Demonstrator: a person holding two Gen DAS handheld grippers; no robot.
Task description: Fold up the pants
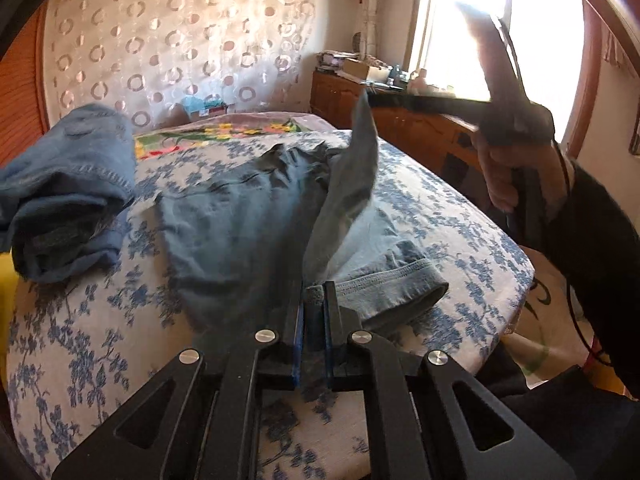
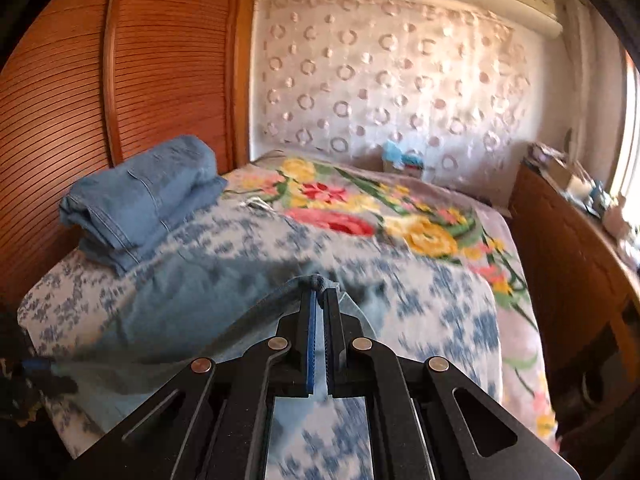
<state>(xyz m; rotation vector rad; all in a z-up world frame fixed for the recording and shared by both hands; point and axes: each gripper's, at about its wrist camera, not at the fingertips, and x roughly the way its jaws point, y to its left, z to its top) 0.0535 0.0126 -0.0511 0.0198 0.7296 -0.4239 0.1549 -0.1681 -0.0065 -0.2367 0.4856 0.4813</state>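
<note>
Blue-flowered bedspread (image 1: 80, 340) carries the pants (image 1: 240, 220), spread mid-bed. Nearest, the left gripper (image 1: 315, 300) pinches a hem; farther right, the right gripper (image 2: 319, 292) pinches another edge, lifted. Likely mid-fold: next, carry both edges across together. Folded jeans (image 2: 140, 200) wait far left.

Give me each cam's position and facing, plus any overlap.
Left wrist: on the left gripper, low over the bed, facing the pants; right gripper and right hand show.
Right wrist: on the right gripper, raised, facing the curtain; only its own fingers show.
Shared: pants, folded jeans, bed, curtain.
</note>
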